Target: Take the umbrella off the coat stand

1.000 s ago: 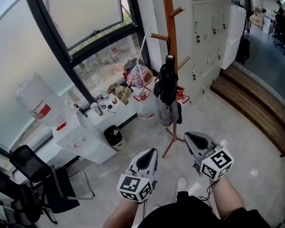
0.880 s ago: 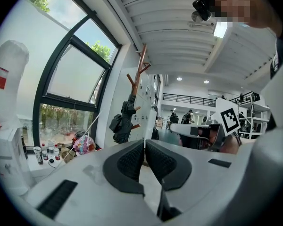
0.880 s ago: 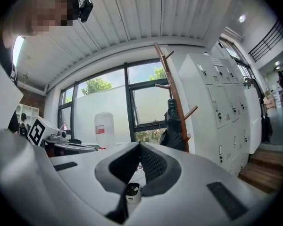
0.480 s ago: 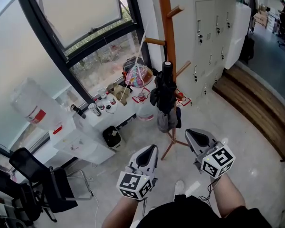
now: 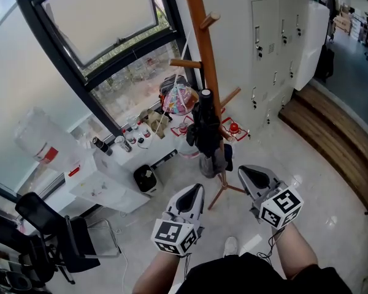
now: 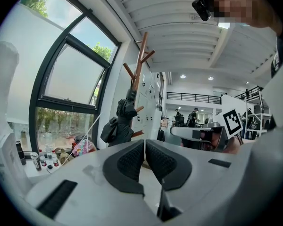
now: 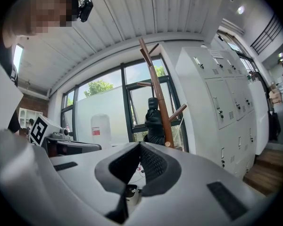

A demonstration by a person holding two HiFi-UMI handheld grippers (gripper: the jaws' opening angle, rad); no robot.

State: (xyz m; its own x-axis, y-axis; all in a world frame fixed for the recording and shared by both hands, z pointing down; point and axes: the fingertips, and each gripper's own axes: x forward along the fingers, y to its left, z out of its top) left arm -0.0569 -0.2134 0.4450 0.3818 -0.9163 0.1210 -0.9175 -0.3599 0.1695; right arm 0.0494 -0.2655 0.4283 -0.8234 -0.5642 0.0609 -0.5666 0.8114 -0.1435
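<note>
Hanging on the coat stand (image 5: 199, 35), the umbrella (image 5: 206, 130) runs vertical; left hand-held gripper (image 5: 195, 190) and right hand-held gripper (image 5: 246, 174) closed, empty.

the stand (image 5: 202, 54) runs off the top edge (head view); the umbrella (image 5: 205, 130) partly hides its lower pole.

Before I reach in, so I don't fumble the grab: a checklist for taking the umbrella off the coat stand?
1. Umbrella hanging folded on the coat stand: ok.
2. Left gripper jaws open: not ok; shut, empty.
3. Right gripper jaws open: not ok; shut, empty.
4. Grippers at the umbrella: not ok; both are short of it.
5. How the umbrella hooks on: cannot tell.
</note>
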